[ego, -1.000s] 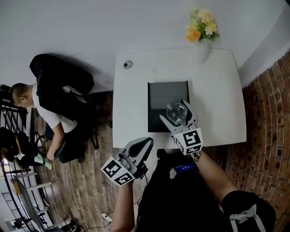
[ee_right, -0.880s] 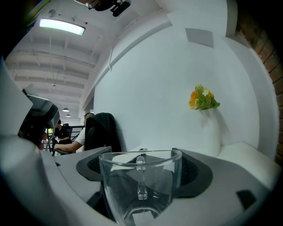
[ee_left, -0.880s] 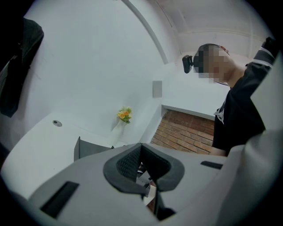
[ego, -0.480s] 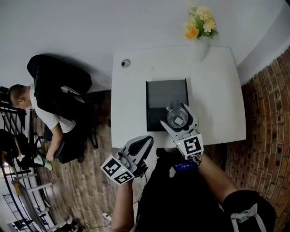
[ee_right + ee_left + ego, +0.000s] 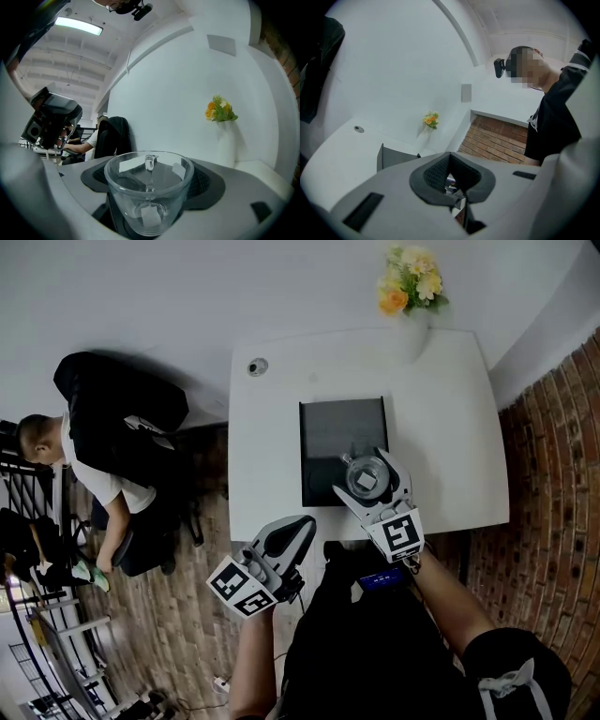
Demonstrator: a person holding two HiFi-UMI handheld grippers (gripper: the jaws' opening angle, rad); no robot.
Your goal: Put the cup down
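Note:
A clear glass cup (image 5: pixel 149 192) with a handle on its far side sits upright between the jaws of my right gripper (image 5: pixel 150 206), which is shut on it. In the head view the cup (image 5: pixel 367 477) hangs over the near right corner of a dark mat (image 5: pixel 339 442) on the white table (image 5: pixel 272 446), with my right gripper (image 5: pixel 368 482) behind it. My left gripper (image 5: pixel 292 532) is held off the table's near edge, its jaws shut with nothing between them (image 5: pixel 452 185).
A white vase of yellow and orange flowers (image 5: pixel 409 296) stands at the table's far edge. A small round fitting (image 5: pixel 255 366) sits at the far left corner. A person (image 5: pixel 84 460) sits left of the table. A brick wall (image 5: pixel 553 493) runs along the right.
My right gripper has drawn the cup slightly toward the near edge of the mat. The left gripper has barely moved.

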